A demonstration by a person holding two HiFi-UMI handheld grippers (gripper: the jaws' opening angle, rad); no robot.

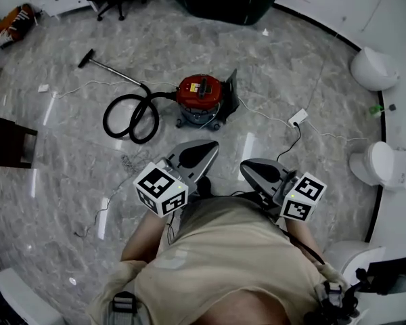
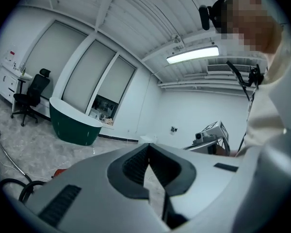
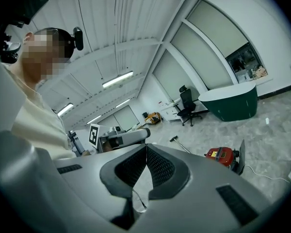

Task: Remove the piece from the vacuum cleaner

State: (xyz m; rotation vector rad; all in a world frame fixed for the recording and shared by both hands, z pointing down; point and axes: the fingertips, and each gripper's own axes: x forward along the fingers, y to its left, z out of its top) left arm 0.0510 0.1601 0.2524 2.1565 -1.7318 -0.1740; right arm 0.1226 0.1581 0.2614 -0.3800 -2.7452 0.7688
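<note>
left gripper view looks along the left gripper [image 2: 148, 152]: its fingers [image 2: 132, 165] are pressed together at the tips with nothing between them. the right gripper [image 3: 146, 149] is the same, its fingers [image 3: 161, 168] meet at the tips and pinch nothing. in the head view both grippers are held close in front of the person's body, side by side and a little apart, pointing forward and touching nothing.

the vacuum cleaner [image 1: 201, 99], a red canister on a dark base, stands on the marble floor [image 1: 291, 59] ahead of the grippers and well apart from them. a black hose [image 1: 130, 117] leaves its left side and lies in a loop on the floor. from the loop a thin metal wand [image 1: 115, 74] runs away to a floor nozzle [image 1: 86, 58]. a white cable [image 1: 271, 117] goes from the canister toward the right.

i judge that the task is at its very beginning, the approach, with no piece taken off yet (which piece is meant i cannot tell from here; the hose at the canister or the wand seem likely). the next move calls for coming nearer and lower, then spreading the fingers of one gripper before it reaches the joint. the other gripper should probably steady the canister, since it may roll or tip when the piece is pulled.
</note>
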